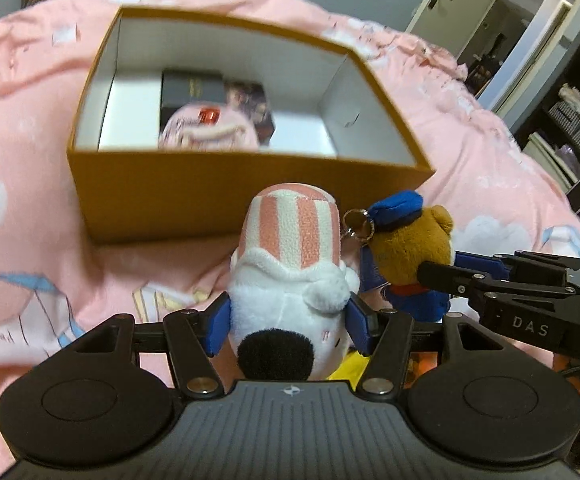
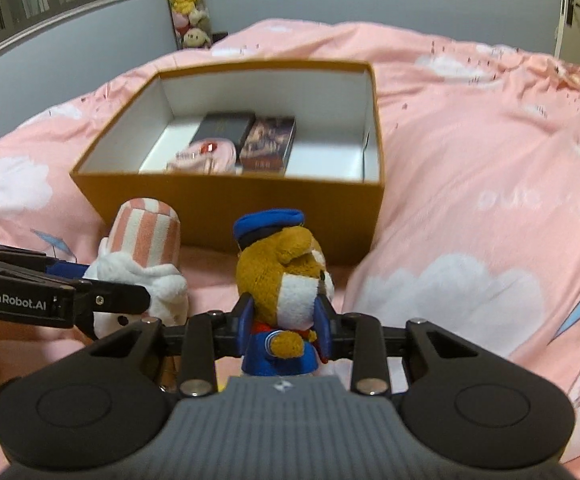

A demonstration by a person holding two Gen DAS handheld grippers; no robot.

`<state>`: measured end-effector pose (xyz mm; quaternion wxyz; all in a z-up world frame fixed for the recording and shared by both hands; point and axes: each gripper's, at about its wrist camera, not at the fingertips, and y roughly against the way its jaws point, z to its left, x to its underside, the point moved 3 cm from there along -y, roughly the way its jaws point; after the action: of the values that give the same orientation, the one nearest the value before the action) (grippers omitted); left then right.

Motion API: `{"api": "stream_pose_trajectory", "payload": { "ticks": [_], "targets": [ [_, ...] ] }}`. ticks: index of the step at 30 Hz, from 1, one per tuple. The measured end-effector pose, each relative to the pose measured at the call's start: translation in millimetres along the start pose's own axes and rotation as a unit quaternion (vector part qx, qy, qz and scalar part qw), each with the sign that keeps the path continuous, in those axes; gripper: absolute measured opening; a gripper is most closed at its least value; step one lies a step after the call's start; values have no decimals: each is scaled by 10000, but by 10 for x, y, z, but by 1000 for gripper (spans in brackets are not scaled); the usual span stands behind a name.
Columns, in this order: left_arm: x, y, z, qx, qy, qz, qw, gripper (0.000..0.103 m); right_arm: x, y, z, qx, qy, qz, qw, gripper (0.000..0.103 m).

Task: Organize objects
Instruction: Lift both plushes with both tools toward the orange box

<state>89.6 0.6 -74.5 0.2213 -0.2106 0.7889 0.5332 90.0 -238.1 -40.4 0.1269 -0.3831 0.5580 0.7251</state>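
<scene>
My left gripper is shut on a white plush with a pink-striped hat, held just in front of an open orange box. My right gripper is shut on a brown bear plush in a blue cap and uniform, beside the white plush. The bear and right gripper show at the right of the left wrist view. The box holds a pink item and two dark small boxes.
Everything rests on a bed with a pink cloud-print quilt. Orange and yellow items lie under the grippers. Plush toys hang by the far wall. A door and shelves stand to the right.
</scene>
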Motion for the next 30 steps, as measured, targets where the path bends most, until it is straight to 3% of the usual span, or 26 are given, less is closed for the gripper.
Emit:
{"api": "stream_pose_trajectory", "payload": {
  "ticks": [14,22,26,30],
  "targets": [
    [-599,346,-281,394,-55,-718,9966,67,-650,400,-82,-427,-177,-830,9955,33],
    [-1060,386,-401,385,-220,-1103,9929,66,-1111,513,-87,-422,14,-1339,9901,33],
    [-1269,298,-353,470,-135,-1050,9933,66,-1354,453,-130,-405,13,-1471,9883,33],
    [-1402,85,-258,591,-19,-760,9954,66,-1497,224,-221,-372,-139,-1202,9919,33]
  ]
}}
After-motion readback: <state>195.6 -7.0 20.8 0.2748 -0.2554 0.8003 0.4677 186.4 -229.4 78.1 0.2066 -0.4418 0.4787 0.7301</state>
